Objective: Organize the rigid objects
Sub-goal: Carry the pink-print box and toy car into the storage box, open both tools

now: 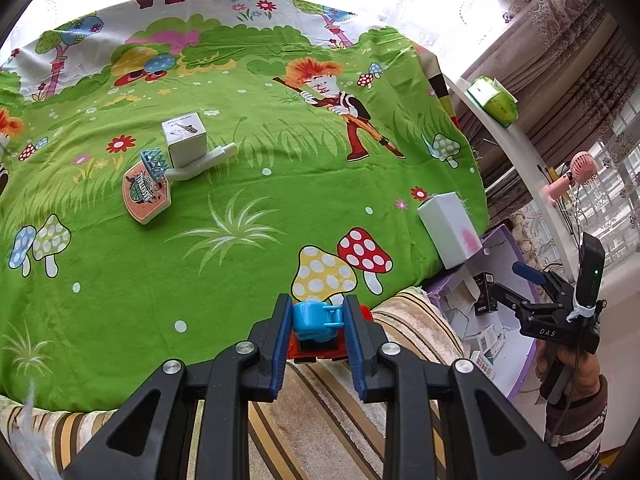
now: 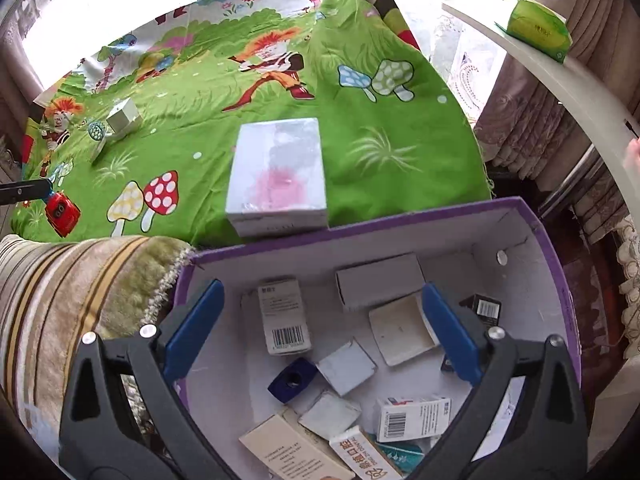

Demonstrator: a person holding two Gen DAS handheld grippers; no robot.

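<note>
My left gripper (image 1: 318, 304) is shut on a small red toy car with a blue top (image 1: 316, 320), held over the near edge of the green cartoon cloth (image 1: 256, 184). In the right wrist view that toy (image 2: 62, 210) shows at the far left. My right gripper (image 2: 322, 290) stands wide open and holds nothing, above the purple cardboard box (image 2: 400, 216), which holds several small cartons and a blue sharpener (image 2: 290, 380). A white box with a pink stain (image 2: 276, 172) lies on the cloth just beyond the purple box. A small white cube box (image 1: 185, 136), a basketball-hoop toy (image 1: 146, 192) and a white plastic piece (image 1: 200, 164) lie far left.
A striped plush blanket (image 1: 320, 400) covers the near edge below my left gripper. A curved white shelf (image 2: 560, 80) at the right carries a green tissue pack (image 2: 536, 28); a pink hand fan (image 1: 580, 168) stands further along. Curtains and windows close the back and right.
</note>
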